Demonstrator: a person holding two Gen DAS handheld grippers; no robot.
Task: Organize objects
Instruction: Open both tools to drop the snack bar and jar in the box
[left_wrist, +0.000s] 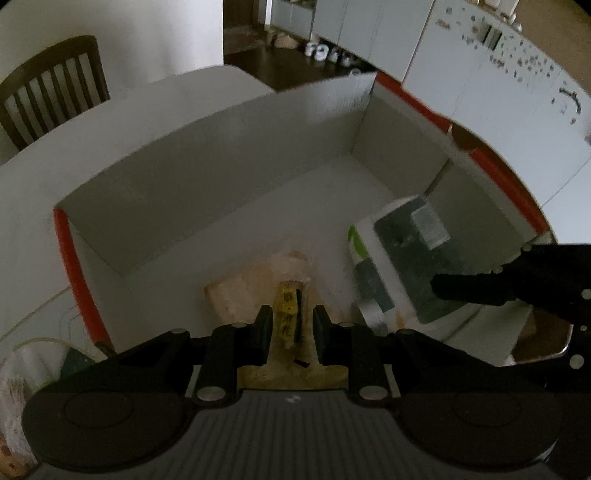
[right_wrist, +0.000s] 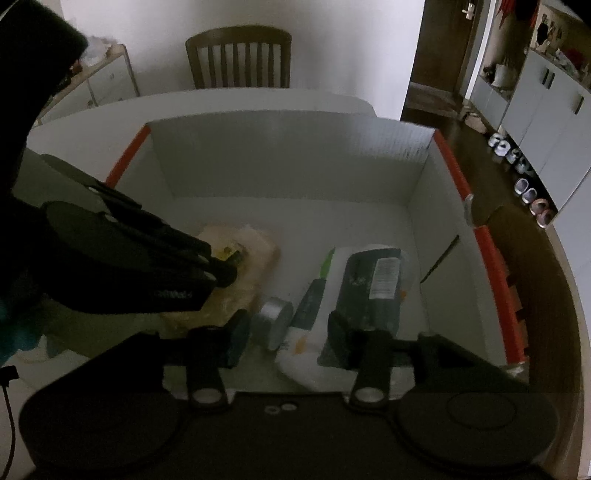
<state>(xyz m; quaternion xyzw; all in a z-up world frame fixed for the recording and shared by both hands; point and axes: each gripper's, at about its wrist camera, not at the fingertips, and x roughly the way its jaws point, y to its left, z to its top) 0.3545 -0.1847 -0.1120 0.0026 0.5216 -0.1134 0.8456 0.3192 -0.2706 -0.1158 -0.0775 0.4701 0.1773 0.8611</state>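
Inside a white box (right_wrist: 291, 155) with orange-red edges, my left gripper (left_wrist: 290, 325) reaches low over a pale, tan plastic bag (left_wrist: 255, 291) lying on the box floor. A small yellow packet (left_wrist: 287, 314) with dark print sits between its fingers, upright along their line — the jaws stand narrow around it, though a slim gap shows on the right side, so I cannot tell if they truly clamp it. From the right wrist view the same gripper (right_wrist: 225, 271) is a dark shape whose tips rest at the yellow packet (right_wrist: 227, 254) on top of the bag (right_wrist: 243, 258).

My right gripper (right_wrist: 288, 339) hovers near the box's front wall with its fingers spread wide and holding nothing. Between them lies a silver roll of tape (right_wrist: 275, 317), tipped on its side, touching a white pouch (right_wrist: 325, 332) with a dark green front, a barcode label and a green stripe. The pouch (left_wrist: 402, 258) lies flat in the right part of the box, well apart from the bag. A wooden chair (right_wrist: 238, 59) stands behind the table (right_wrist: 110, 107).
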